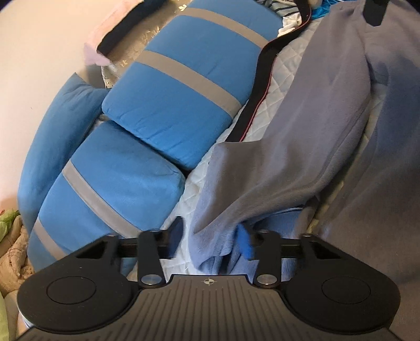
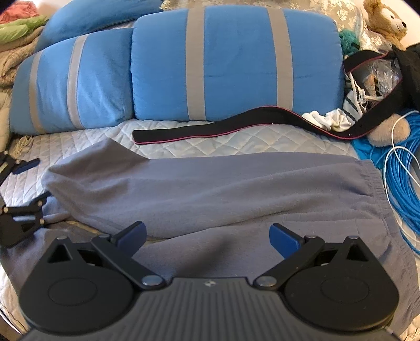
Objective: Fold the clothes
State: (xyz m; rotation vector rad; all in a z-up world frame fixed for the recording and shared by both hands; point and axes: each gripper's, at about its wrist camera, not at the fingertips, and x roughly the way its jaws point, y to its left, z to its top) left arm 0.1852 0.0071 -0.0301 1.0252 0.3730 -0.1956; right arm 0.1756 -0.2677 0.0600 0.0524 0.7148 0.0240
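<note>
- One grey-lilac fleece garment (image 2: 210, 188), a pair of soft trousers by its gathered waistband at the right, lies spread across the white quilted bed cover (image 2: 236, 139), one leg doubled over along its length.
- The left gripper (image 1: 212, 238) has a bunched fold of that fleece between its two blue pads, which look clamped on the cloth at the leg end.
- The right gripper (image 2: 207, 236) hovers over the near fleece, jaws spread wide, nothing between them.
- One black strap with a red edge (image 2: 210, 128) lies on the quilt just beyond the garment.
- Two blue pillows with grey stripes (image 2: 236, 65) stand behind it, and one plain blue cushion (image 2: 92, 15) sits behind them.
- One coil of blue cable (image 2: 404, 183) and one white cord (image 2: 393, 147) lie at the right.
- Two brown plush toys (image 2: 386, 18) rest in the right corner.
</note>
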